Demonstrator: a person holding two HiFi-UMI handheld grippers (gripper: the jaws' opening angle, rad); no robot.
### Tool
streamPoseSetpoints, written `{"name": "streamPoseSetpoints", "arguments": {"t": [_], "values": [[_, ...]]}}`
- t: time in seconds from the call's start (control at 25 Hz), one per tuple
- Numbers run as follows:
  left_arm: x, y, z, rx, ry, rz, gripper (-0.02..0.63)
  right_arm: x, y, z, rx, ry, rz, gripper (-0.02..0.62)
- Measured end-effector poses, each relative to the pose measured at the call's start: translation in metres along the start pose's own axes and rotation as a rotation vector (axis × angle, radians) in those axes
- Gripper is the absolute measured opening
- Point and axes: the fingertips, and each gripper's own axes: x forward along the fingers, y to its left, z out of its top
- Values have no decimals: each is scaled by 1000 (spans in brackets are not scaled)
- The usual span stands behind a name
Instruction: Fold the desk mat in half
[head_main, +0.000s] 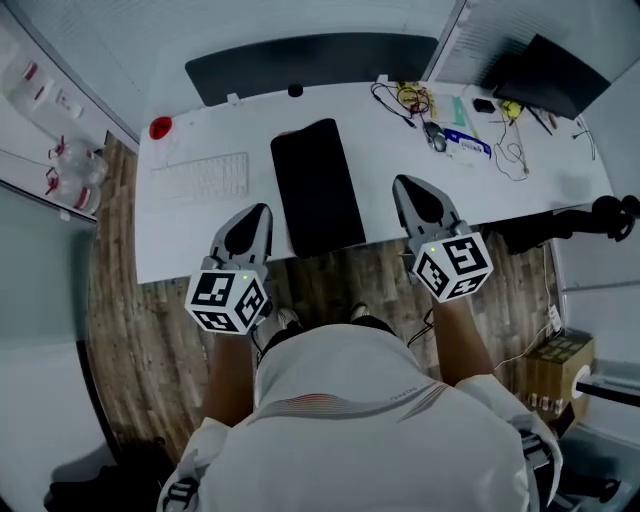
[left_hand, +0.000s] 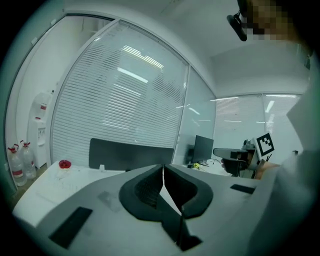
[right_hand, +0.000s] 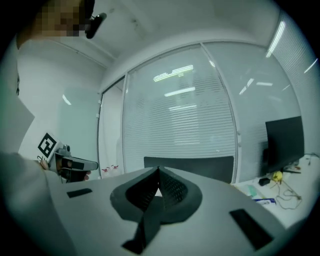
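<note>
The black desk mat (head_main: 318, 185) lies on the white desk (head_main: 520, 185) as a narrow strip that runs from the front edge toward the back. Both grippers hang in the air over the desk's front edge, one on each side of the mat and apart from it. My left gripper (head_main: 260, 212) (left_hand: 163, 167) is shut with nothing between its pads. My right gripper (head_main: 404, 184) (right_hand: 159, 170) is shut and empty too. Both gripper views look level across the room, and the gripper bodies hide the mat there.
A white keyboard (head_main: 205, 177) and a red object (head_main: 160, 127) lie left of the mat. Cables and small items (head_main: 440, 120) crowd the right back, near a dark monitor (head_main: 545, 70). A dark panel (head_main: 310, 62) stands along the desk's back edge. Water bottles (head_main: 70, 170) stand at far left.
</note>
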Motion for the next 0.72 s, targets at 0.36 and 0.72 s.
{"name": "streamPoseSetpoints", "arguments": {"t": [0.36,0.72], "values": [[10,-28,15,44,-15,-60,20,-26,-12,12,7,-54,-43,51],[9,-30,15,47,-12,-65,20,-24,-7,9,3,-42,-27,51]]}}
